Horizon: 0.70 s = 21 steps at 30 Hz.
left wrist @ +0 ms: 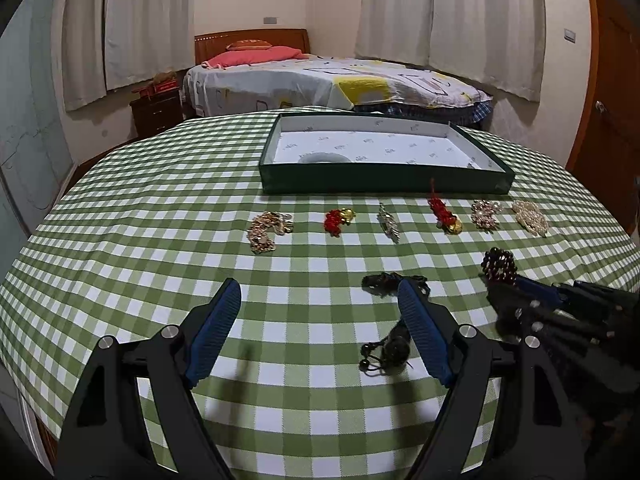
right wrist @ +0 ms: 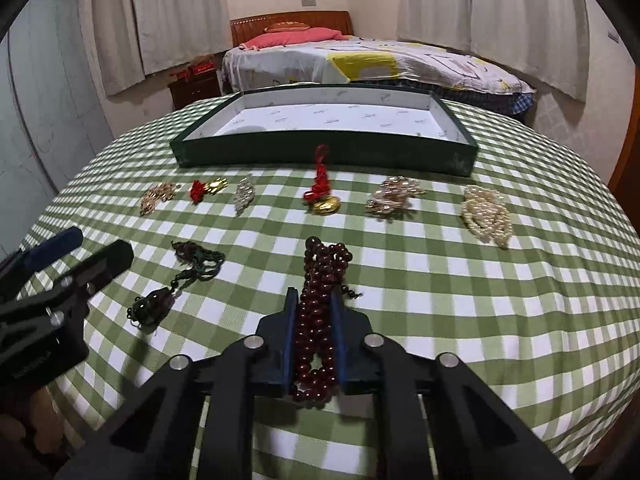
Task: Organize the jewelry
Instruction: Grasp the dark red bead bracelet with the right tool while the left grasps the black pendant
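My right gripper (right wrist: pixel 315 294) is shut on a string of dark red beads (right wrist: pixel 326 256) that lies on the green checked tablecloth (right wrist: pixel 440 300); the strand runs between both pads and out past the fingertips. From the left wrist view these beads (left wrist: pixel 499 264) show at the tip of the right gripper (left wrist: pixel 516 282). My left gripper (left wrist: pixel 318 286) is open above the cloth with nothing between its fingers. A dark pendant on a cord (left wrist: pixel 394 346) lies beside its right finger, partly hidden by it. The same pendant (right wrist: pixel 154 304) lies just right of the left gripper (right wrist: pixel 98 242).
A shallow green box (left wrist: pixel 384 178) with a white lining stands at the back; a pale round thing (left wrist: pixel 324 158) lies inside. In front of it sit a gold chain (left wrist: pixel 266 230), red knots with gold charms (left wrist: pixel 339 219), a silver brooch (left wrist: pixel 388 224) and pearls (right wrist: pixel 486 216).
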Available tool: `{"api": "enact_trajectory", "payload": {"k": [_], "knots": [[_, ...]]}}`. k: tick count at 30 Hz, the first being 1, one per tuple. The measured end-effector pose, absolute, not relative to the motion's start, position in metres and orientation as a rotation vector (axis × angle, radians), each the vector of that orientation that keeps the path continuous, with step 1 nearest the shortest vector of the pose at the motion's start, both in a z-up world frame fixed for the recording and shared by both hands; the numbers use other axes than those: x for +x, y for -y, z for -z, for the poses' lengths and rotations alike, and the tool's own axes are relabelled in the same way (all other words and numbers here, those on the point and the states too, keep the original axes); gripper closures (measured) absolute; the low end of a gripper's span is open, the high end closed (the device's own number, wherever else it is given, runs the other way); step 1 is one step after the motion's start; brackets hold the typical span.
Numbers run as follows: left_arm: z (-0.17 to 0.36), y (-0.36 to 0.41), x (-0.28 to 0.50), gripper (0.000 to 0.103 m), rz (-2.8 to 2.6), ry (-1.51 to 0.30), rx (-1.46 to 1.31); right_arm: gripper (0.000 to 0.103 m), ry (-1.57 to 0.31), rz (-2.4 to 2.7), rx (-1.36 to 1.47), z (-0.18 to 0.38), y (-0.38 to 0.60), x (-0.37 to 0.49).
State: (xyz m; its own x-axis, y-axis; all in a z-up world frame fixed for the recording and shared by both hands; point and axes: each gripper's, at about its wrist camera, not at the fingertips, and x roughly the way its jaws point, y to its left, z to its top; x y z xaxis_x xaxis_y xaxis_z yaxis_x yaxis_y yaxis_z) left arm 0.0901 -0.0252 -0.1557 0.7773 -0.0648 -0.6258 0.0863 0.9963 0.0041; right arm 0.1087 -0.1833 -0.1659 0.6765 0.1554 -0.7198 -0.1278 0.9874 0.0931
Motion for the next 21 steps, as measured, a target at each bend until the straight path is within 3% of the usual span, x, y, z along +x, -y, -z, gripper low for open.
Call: {"api": "enact_trajectory", "payload": {"k": [5,20,21], "knots": [[0.16,0.035,0.09,0.027,0.111,-0.691,0.051,0.087,-0.79,-0.135,0.065,0.159,0.199,0.108],[0.181,0.052,0.097,0.067,0.2,-0.79,0.081,0.087,-0.757,-0.138,0.124,0.154,0.219,0.105],[0.181,0.052,0.097,0.074,0.198,-0.789,0.081,0.087,-0.756,-0.139,0.125,0.154,0.22,0.105]]}}
